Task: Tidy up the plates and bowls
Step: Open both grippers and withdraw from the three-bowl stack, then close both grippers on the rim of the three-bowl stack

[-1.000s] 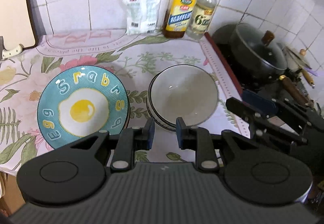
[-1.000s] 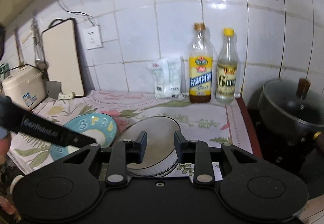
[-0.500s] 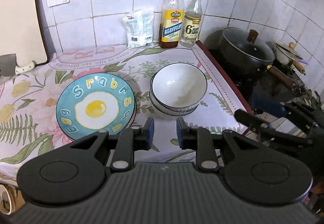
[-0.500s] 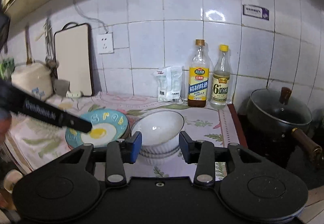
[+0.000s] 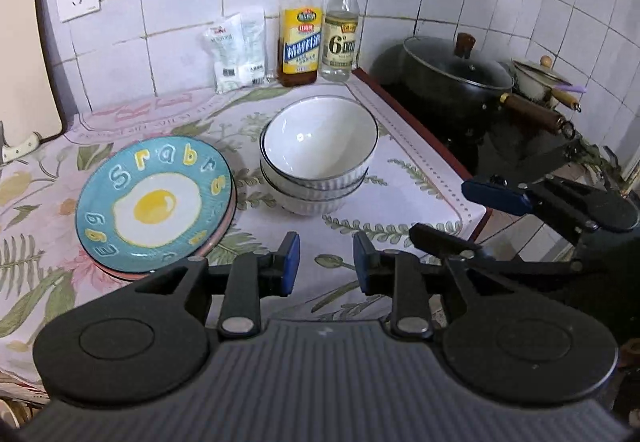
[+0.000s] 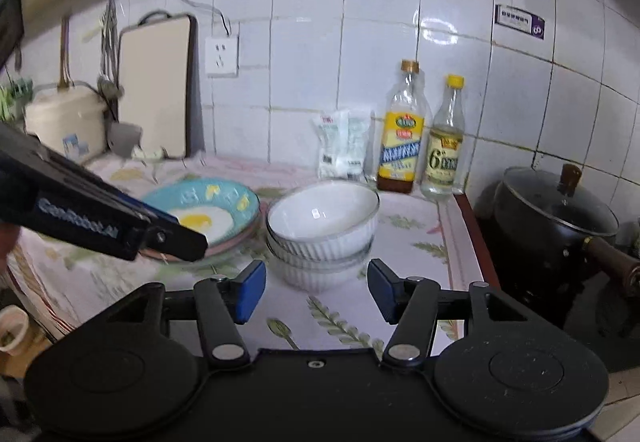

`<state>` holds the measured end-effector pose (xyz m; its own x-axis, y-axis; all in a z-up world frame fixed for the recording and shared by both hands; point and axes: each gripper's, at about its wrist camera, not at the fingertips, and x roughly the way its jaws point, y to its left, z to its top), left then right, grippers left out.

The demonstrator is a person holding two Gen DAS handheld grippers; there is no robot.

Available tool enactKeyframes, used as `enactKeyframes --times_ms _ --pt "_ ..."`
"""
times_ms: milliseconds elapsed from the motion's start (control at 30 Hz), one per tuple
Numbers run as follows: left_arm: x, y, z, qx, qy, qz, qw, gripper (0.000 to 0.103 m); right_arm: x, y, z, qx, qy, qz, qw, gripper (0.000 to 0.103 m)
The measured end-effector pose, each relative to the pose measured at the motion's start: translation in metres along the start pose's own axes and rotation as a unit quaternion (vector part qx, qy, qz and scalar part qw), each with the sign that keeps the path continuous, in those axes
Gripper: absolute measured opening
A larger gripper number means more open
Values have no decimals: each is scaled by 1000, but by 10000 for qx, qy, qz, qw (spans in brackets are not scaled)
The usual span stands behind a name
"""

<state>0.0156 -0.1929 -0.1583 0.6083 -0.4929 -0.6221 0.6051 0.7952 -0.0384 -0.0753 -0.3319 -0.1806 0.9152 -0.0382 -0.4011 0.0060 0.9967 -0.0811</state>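
A stack of white ribbed bowls stands on the floral cloth; it also shows in the right wrist view. Left of it lies a blue fried-egg plate on top of pinkish plates, also seen from the right. My left gripper is open and empty, above the counter's front edge, short of the bowls. My right gripper is open and empty, in front of the bowls; it also shows at the right of the left wrist view.
Two bottles and a white packet stand by the tiled wall. A black lidded pot sits on the stove at right. A cutting board and rice cooker are at left.
Both grippers have pulled back and up from the bowls and plate. The right gripper's jaws have opened wider. The bowls and plate have not moved.
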Motion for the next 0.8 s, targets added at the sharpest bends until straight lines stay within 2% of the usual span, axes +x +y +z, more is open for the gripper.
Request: enactKeyframes --times_ms 200,333,433,800 --pt "25 8 -10 -201 147 126 9996 32 24 -6 -21 226 136 132 9996 62" --pt "43 20 -15 -441 210 40 9988 32 41 -12 -32 529 59 137 9985 62" --pt "51 27 -16 -600 212 77 9979 32 51 -13 -37 638 -47 121 9979 67" --pt "55 48 -5 -1019 -215 -257 9942 48 88 -6 -46 359 -167 230 9990 76"
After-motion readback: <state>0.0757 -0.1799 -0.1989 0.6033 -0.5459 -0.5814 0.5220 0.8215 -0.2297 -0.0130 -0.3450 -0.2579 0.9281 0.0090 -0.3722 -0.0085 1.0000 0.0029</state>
